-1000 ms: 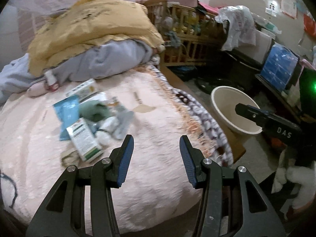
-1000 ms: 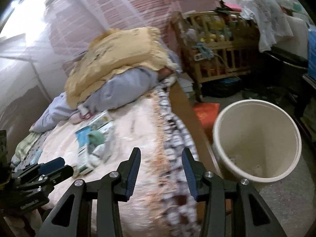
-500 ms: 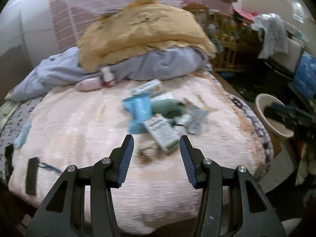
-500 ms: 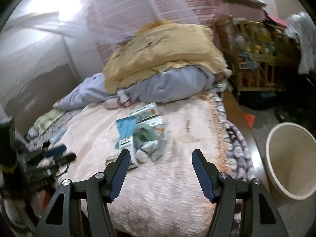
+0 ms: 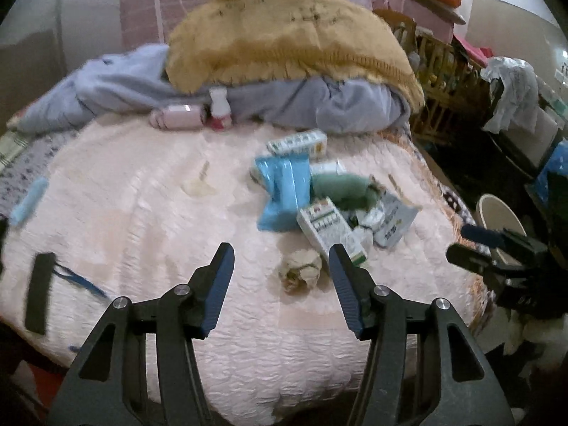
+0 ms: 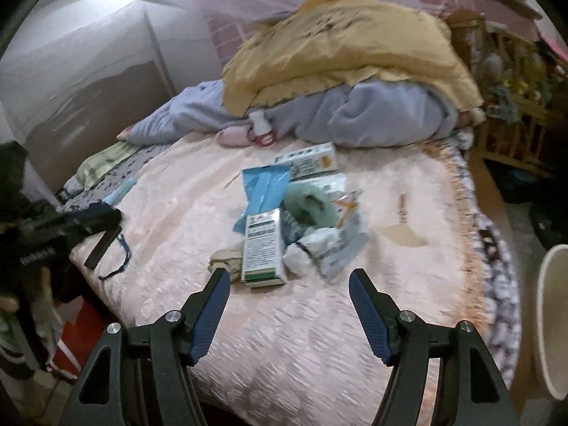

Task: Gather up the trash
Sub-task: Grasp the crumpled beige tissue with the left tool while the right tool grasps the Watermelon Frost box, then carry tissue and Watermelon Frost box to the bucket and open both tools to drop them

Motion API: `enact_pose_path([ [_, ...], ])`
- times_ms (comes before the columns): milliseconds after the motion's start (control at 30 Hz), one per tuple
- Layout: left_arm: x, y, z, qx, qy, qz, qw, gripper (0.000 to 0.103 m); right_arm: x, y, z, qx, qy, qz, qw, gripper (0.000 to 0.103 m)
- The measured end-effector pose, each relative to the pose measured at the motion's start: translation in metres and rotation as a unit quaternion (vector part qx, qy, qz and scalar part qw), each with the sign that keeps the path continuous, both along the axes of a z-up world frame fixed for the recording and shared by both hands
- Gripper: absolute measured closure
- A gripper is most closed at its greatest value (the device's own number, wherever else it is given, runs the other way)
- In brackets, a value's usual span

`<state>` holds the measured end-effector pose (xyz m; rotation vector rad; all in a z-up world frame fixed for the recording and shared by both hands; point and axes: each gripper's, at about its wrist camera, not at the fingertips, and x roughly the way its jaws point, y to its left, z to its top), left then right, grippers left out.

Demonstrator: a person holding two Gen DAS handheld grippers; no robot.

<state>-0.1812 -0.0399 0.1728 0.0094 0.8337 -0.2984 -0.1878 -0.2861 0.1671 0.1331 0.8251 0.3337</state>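
A pile of trash lies on the pink bed cover (image 5: 149, 220): a blue wrapper (image 5: 284, 188), a green-and-white carton (image 5: 330, 229), a crumpled paper ball (image 5: 300, 273), a grey pouch (image 5: 394, 220) and a green soft lump (image 5: 342, 188). My left gripper (image 5: 280, 250) hovers just short of the paper ball, its jaws opening with nothing pressed between them. My right gripper (image 6: 288, 273) hangs before the carton (image 6: 262, 248) and a white crumpled wad (image 6: 309, 248), its jaws also opening and empty. The cream bin (image 6: 553, 333) stands on the floor at the right.
A yellow blanket (image 5: 284, 35) over a grey-blue quilt (image 5: 337, 106) fills the back of the bed, with a pink bottle (image 5: 177, 117) beside it. A black strip with a blue cord (image 5: 39, 291) lies at the left edge. A wooden crib (image 5: 443, 64) and clutter stand at the right.
Both views have swung left from the bin toward the bed, and the trash pile now sits straight ahead and closer. Both pairs of jaws stand wider than before.
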Motion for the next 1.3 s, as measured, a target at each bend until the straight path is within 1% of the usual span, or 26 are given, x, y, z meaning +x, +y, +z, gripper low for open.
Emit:
enact_pose_path([
  [133,0.017,0.0,-0.037,-0.015,0.037,-0.005,0.9992,0.049,0.025,0.019,-0.016,0.001,0.024,0.033,0.999,0.036],
  [233,0.029,0.0,-0.055,-0.017,0.052,-0.016,0.9984,0.049,0.044,0.034,-0.028,-0.005,0.037,0.047,0.998,0.036],
  [400,0.043,0.006,-0.076,-0.021,0.062,-0.03,0.9974,0.049,0.087,0.06,-0.054,-0.007,0.07,0.065,0.995,0.037],
  [500,0.047,0.007,-0.084,-0.022,0.067,-0.038,0.9968,0.049,0.108,0.078,-0.069,-0.034,0.086,0.07,0.993,0.038],
  [567,0.05,0.006,-0.09,-0.024,0.073,-0.046,0.996,0.049,0.121,0.086,-0.079,-0.04,0.103,0.074,0.991,0.04],
  [633,0.053,0.004,-0.097,-0.03,0.081,-0.055,0.9948,0.049,0.13,0.092,-0.09,-0.049,0.119,0.076,0.989,0.053],
  [700,0.058,0.0,-0.101,-0.037,0.087,-0.063,0.9935,0.049,0.135,0.096,-0.099,-0.065,0.123,0.077,0.987,0.053],
  [767,0.061,-0.004,-0.105,-0.04,0.089,-0.072,0.9927,0.047,0.133,0.094,-0.095,-0.063,0.112,0.075,0.989,0.053],
  [867,0.07,-0.013,-0.11,-0.042,0.091,-0.079,0.9918,0.047,0.124,0.08,-0.075,-0.04,0.086,0.065,0.993,0.053],
  [967,0.08,-0.022,-0.113,-0.066,0.099,-0.087,0.9891,0.047,0.112,0.063,-0.052,-0.017,0.064,0.056,0.996,0.053],
  [1000,0.083,-0.025,-0.114,-0.067,0.102,-0.09,0.9884,0.047,0.108,0.058,-0.045,-0.011,0.058,0.053,0.997,0.053],
  [1067,0.088,-0.036,-0.119,-0.052,0.111,-0.098,0.9876,0.048,0.098,0.046,-0.032,-0.002,0.044,0.042,0.998,0.053],
  [1100,0.09,-0.039,-0.121,-0.047,0.115,-0.1,0.9872,0.054,0.092,0.039,-0.027,0.007,0.039,0.035,0.999,0.053],
  [1167,0.093,-0.044,-0.124,-0.057,0.124,-0.108,0.9847,0.069,0.083,0.027,-0.019,0.023,0.033,0.023,0.999,0.053],
  [1200,0.094,-0.045,-0.125,-0.059,0.128,-0.112,0.9838,0.071,0.077,0.022,-0.016,0.025,0.031,0.016,0.999,0.053],
  [1300,0.092,-0.049,-0.118,-0.061,0.113,-0.126,0.9836,0.075,0.061,0.005,-0.008,0.015,0.022,-0.016,1.0,0.053],
])
